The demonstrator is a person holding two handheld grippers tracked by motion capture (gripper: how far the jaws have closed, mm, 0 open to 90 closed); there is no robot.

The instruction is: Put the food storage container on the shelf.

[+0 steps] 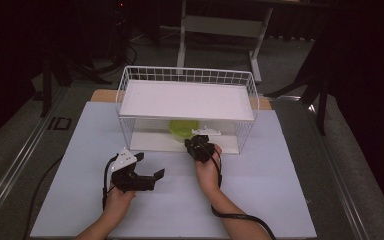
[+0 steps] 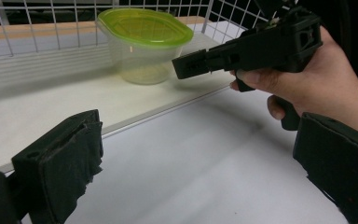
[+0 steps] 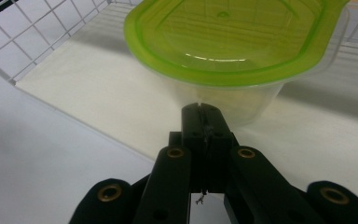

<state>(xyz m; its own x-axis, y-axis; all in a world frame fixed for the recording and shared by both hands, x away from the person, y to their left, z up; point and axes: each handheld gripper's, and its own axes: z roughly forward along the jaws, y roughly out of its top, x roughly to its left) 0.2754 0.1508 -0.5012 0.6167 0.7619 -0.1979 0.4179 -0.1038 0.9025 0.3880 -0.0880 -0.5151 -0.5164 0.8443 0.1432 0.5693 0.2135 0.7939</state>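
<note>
While the person's forearms reach in from the near edge of the white table [image 1: 260, 200], a white wire rack [image 1: 187, 75] stands toward the far edge, with a flat white shelf [image 1: 185, 100] on top and a white board [image 2: 37, 112] forming its floor. On that lower board, roughly midway along its front edge, sits a clear plastic container [image 2: 142, 65] with a green lid [image 2: 144, 25]; the lid is on and the tub stands upright.

The right gripper [image 3: 200, 109] is held level at the open front of the rack, its jaws pressed together with nothing between them. In the right gripper view their tips come up just under the lid's rim, very close to the container's clear wall; whether they actually touch it is hard to tell from this angle. The right hand [image 2: 317, 81] wraps the gripper's handle, just outside the board's front edge.

The left gripper [image 1: 150, 167] is over the bare table nearer the person, left of the right hand and well apart from the rack. Its jaws are spread wide and empty, turned toward the container. The left hand [image 1: 117, 200] holds it from behind, a black cable [image 1: 105, 187] trailing beside the wrist.
</note>
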